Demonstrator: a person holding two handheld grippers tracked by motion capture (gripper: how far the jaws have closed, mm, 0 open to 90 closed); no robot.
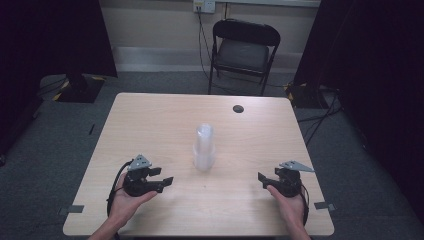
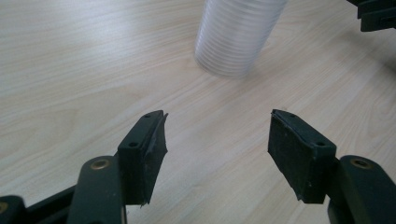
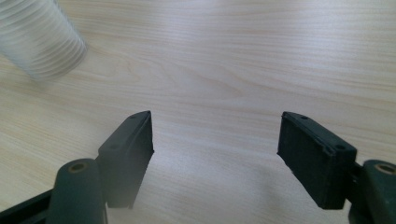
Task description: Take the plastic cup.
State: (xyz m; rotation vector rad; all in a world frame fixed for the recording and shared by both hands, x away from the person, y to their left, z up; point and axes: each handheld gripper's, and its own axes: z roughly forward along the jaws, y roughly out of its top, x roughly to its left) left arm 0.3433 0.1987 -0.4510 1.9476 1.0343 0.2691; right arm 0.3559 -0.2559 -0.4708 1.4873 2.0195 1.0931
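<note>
While both grippers rest on the table point(image 1: 150, 120), left gripper point(image 1: 167, 176) jaws apart, right gripper point(image 1: 261, 178) jaws apart, cup stack point(image 1: 204, 148) upright between them, untouched.

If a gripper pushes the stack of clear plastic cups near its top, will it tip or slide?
The stack of cups stands tall and narrow on the table, so it would probably tip. Its thin, clear ribbed walls suggest it is light and may flex under a squeeze.

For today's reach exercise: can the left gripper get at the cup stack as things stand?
Probably yes: the left gripper has open jaws, and bare table lies between it and the cup stack.
</note>
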